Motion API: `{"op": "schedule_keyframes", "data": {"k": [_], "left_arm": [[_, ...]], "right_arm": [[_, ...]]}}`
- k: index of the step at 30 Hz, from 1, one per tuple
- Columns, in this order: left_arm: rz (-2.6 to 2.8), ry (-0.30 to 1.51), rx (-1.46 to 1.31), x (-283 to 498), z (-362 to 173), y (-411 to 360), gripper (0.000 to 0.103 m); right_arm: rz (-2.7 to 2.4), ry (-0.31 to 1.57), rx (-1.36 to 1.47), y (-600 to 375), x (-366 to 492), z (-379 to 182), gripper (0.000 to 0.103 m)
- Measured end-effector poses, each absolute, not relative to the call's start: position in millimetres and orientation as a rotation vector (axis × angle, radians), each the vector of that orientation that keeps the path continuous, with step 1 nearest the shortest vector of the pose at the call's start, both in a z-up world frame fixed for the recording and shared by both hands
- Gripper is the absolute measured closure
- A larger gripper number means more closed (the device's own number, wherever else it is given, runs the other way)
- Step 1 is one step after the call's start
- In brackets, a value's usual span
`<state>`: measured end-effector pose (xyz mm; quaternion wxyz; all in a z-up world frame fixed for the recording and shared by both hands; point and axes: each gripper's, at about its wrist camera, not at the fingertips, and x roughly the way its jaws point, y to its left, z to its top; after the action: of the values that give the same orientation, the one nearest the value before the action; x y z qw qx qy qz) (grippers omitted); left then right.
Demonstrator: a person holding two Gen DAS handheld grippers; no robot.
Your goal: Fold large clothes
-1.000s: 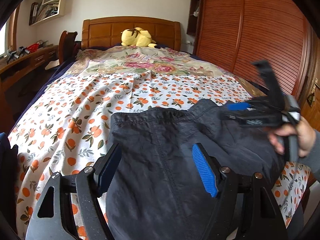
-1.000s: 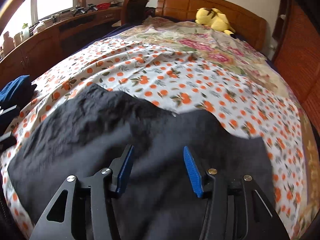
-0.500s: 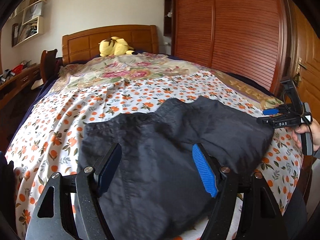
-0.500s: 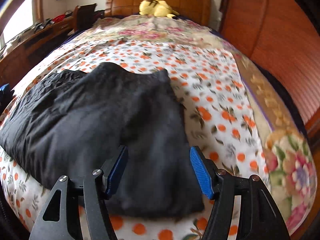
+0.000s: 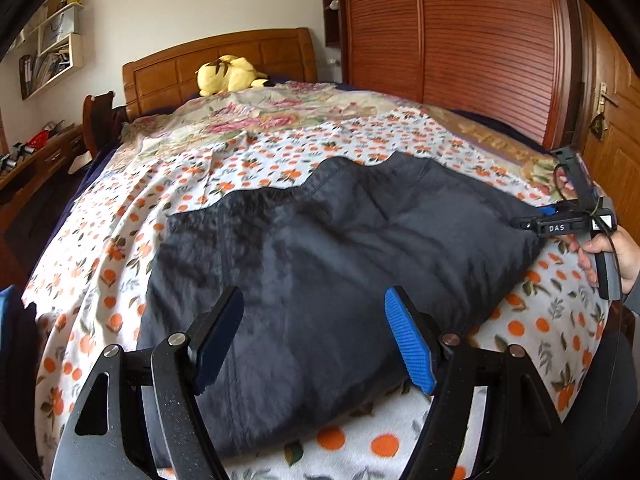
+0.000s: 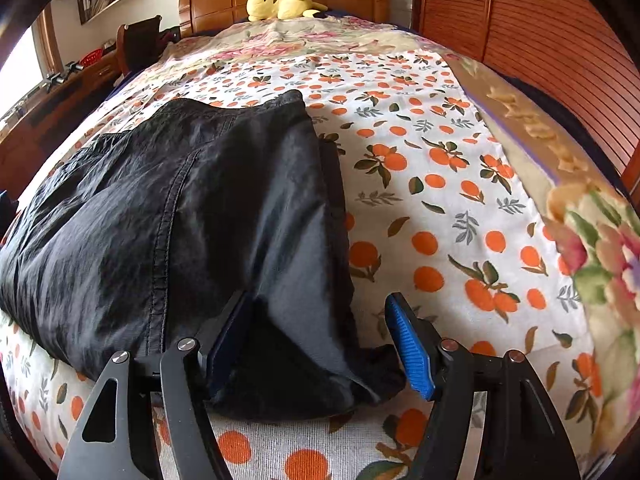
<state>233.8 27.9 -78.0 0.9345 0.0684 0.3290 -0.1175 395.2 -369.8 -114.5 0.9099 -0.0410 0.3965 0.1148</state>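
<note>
A black garment (image 5: pixel 328 264) lies folded by the bed's (image 6: pixel 440 184) near edge. Both the left gripper (image 5: pixel 314 342) and right gripper (image 6: pixel 320 344) gape wide, holding nothing; the garment's underside is hidden.

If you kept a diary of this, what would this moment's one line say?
dark garment folded on bed | left gripper open above it | right gripper open at its corner
</note>
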Motion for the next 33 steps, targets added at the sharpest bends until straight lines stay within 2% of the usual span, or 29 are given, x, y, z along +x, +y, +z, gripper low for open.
{"op": "schedule_keyframes", "data": {"k": [13,21,33], "left_arm": [[-0.052,0.758,0.043,188.5,-105.1,94.3,0.029],[0.023,0.814,0.046,204.0,-121.1,117.4,0.029],[0.02,0.893,-0.115,214.7,-143.5,140.6,0.029]], "right_arm": [[0.26,0.762,-0.038,-379.5,389.6,-138.5,0.032],[0.268,0.766,-0.031,-379.7,387.3,-138.4,0.032],[0.254,0.747,-0.073,-374.8,380.5,-134.9,0.032]]}}
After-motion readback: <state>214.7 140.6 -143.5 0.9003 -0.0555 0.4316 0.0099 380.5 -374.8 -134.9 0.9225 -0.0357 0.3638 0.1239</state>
